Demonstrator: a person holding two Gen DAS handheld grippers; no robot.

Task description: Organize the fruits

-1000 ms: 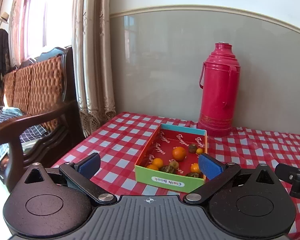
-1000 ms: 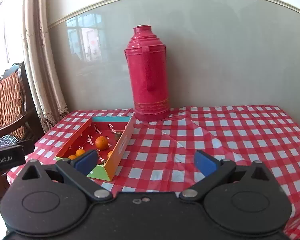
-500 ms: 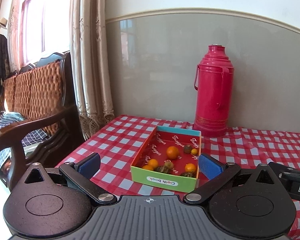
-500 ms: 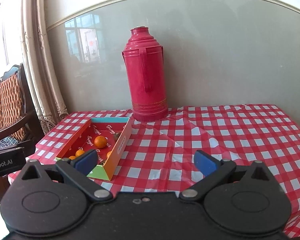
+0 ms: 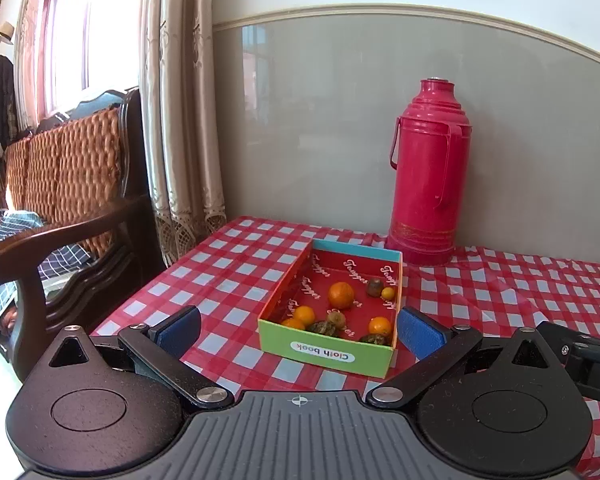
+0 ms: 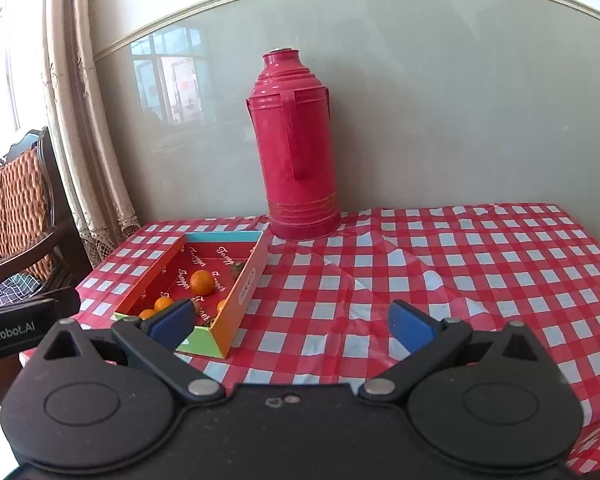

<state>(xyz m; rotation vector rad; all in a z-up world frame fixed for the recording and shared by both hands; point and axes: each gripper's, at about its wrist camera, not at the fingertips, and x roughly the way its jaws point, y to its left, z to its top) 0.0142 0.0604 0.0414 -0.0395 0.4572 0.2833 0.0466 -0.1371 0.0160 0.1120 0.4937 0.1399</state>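
A red-and-white checked tablecloth [image 5: 240, 264] covers the table. The shallow box [image 5: 328, 354] has a green front wall with a white label, an orange side, a light blue far rim and a red floor with white lettering. Inside lie orange citrus fruits [image 5: 341, 295], one small yellow fruit [image 5: 387, 293] and dark brownish-green ones [image 5: 374, 287]. The thermos [image 5: 430, 176] is magenta-pink with a gold band near its base. Both grippers are black with blue pads [image 5: 418, 332].

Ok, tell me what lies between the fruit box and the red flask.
Nothing: in the left wrist view only bare checked tablecloth separates the box from the flask.
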